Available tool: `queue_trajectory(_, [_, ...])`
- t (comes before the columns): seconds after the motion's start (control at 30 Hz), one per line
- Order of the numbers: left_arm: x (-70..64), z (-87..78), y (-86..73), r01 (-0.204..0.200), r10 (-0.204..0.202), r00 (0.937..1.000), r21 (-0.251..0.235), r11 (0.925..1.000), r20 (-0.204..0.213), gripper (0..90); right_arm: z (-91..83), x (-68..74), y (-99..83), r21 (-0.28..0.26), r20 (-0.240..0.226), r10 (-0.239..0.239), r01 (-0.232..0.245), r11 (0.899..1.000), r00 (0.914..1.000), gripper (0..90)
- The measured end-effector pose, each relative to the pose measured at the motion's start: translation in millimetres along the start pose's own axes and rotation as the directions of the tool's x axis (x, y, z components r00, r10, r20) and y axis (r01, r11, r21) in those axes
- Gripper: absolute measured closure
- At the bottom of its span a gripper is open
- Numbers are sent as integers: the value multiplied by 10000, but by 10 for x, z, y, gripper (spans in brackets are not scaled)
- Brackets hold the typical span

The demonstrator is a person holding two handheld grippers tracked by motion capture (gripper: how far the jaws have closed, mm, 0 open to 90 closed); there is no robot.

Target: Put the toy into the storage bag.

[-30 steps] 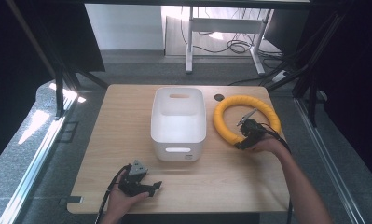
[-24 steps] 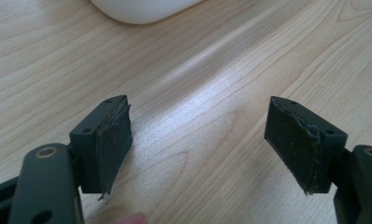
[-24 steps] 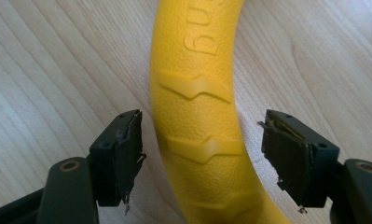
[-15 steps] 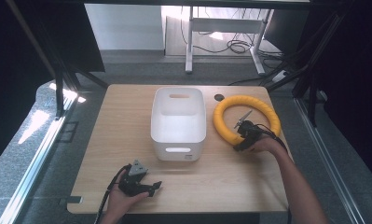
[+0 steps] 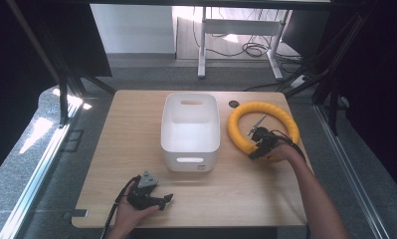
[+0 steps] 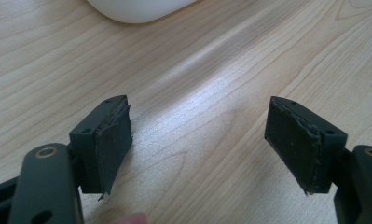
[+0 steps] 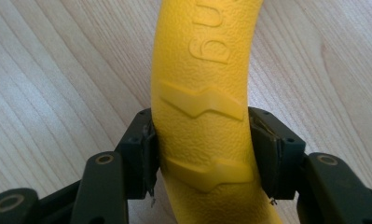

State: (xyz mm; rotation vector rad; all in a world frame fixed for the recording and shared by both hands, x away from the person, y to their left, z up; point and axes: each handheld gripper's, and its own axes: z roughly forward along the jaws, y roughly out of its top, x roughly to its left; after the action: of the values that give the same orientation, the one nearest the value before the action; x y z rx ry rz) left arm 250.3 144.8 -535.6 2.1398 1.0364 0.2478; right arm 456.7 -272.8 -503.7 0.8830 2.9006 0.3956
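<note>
Right gripper (image 5: 259, 146) unmoved since earlier, clamped on yellow ring (image 7: 207, 116) right of white bin (image 5: 190, 130), embossed lettering visible close-up, left gripper (image 6: 200, 140) wide open, empty.

Our right gripper (image 7: 202, 154), both black jaws tight against our bumpy yellow ring (image 7: 202, 93), on the wooden table (image 7: 58, 70).

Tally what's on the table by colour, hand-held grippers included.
White: 1, the bin
Yellow: 1, the ring
Black: 2, the left hand-held gripper and the right hand-held gripper
Total: 4
</note>
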Motion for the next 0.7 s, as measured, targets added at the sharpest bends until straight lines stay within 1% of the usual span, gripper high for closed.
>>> queue_trajectory(0.13, [-14,6,0,1,-1,10000,9,10000,19,231,0,-9,6,41,-17,-136,136,9999,9999,480])
queue_trajectory(0.33, [-16,23,-1,-31,30,10000,80,10000,16,231,-5,-13,5,25,-104,-133,133,9999,9999,488])
queue_trajectory(0.37, [-13,25,-4,-18,18,10000,54,10000,8,231,-3,-17,4,-62,-188,-150,148,9999,9997,490])
queue_trajectory(0.57, [-3,25,-10,51,-51,10000,41,10000,8,231,-9,-11,12,-200,-279,-168,163,9997,9995,496])
queue_trajectory(0.67, [-2,21,-10,49,-49,10000,27,10000,-1,231,-47,-17,23,-455,-415,-96,77,9989,9991,499])
queue_trajectory(0.7, [-2,19,-10,46,-46,10000,19,10000,-14,231,-67,-15,28,-577,-465,13,-40,9983,9989,500])
